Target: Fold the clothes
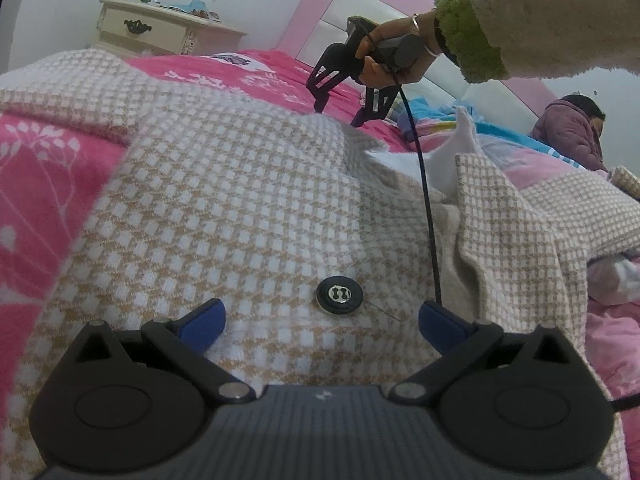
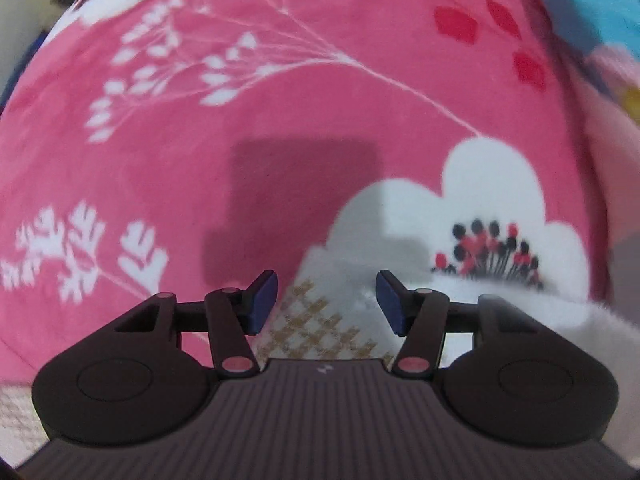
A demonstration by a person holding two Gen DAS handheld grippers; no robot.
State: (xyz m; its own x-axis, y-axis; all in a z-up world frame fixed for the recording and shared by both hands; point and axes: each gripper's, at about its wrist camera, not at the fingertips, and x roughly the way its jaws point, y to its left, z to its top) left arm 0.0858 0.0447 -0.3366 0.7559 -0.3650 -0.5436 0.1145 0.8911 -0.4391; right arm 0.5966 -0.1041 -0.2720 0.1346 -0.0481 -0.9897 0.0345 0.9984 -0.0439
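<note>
A beige and white houndstooth jacket (image 1: 240,200) lies spread on the pink bed cover, with a black button (image 1: 339,294) on its front. My left gripper (image 1: 322,322) is open, its blue pads (image 1: 202,326) either side of the button, low over the cloth. My right gripper (image 1: 338,114) shows in the left wrist view, held in a hand above the jacket's far edge, fingers apart. In the right wrist view my right gripper (image 2: 326,300) is open and empty, with a corner of the jacket (image 2: 320,328) below it over the cover.
The pink floral bed cover (image 2: 280,100) fills the bed. A pink and white headboard (image 1: 360,8) stands behind. A cream nightstand (image 1: 160,28) stands at the back left. A person in a purple coat (image 1: 572,128) sits at the right. A black cable (image 1: 424,208) hangs across the jacket.
</note>
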